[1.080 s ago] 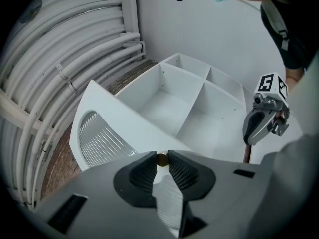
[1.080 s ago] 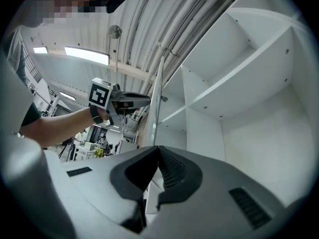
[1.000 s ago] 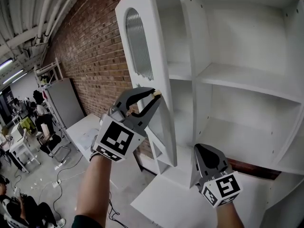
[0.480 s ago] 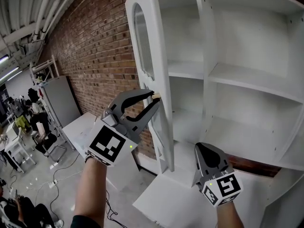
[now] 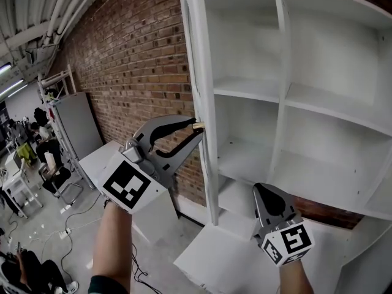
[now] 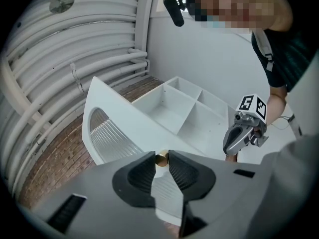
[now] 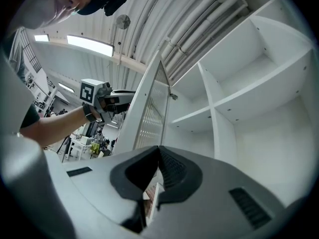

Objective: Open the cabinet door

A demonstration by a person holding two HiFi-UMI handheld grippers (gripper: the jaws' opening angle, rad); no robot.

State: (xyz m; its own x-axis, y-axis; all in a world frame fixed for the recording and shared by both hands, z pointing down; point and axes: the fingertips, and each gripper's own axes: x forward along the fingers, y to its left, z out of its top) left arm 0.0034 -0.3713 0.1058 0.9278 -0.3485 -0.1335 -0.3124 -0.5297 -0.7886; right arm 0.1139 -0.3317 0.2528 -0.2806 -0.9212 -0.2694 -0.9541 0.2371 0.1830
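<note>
Now left gripper (image 5: 197,127) jaws clamp the brass knob (image 6: 161,158) of the cabinet door (image 6: 137,133); right gripper (image 5: 262,190) jaws together.

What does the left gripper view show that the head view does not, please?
Only the left gripper view: the ribbed window face-on, and pads pinching the brass knob. Only the head view: the left gripper's marker cube and a grey locker. Both: the white door, open shelves and the right gripper.

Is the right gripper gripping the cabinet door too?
No, the right gripper hangs apart from the door, jaws together on nothing; only the left gripper pinches its knob.
</note>
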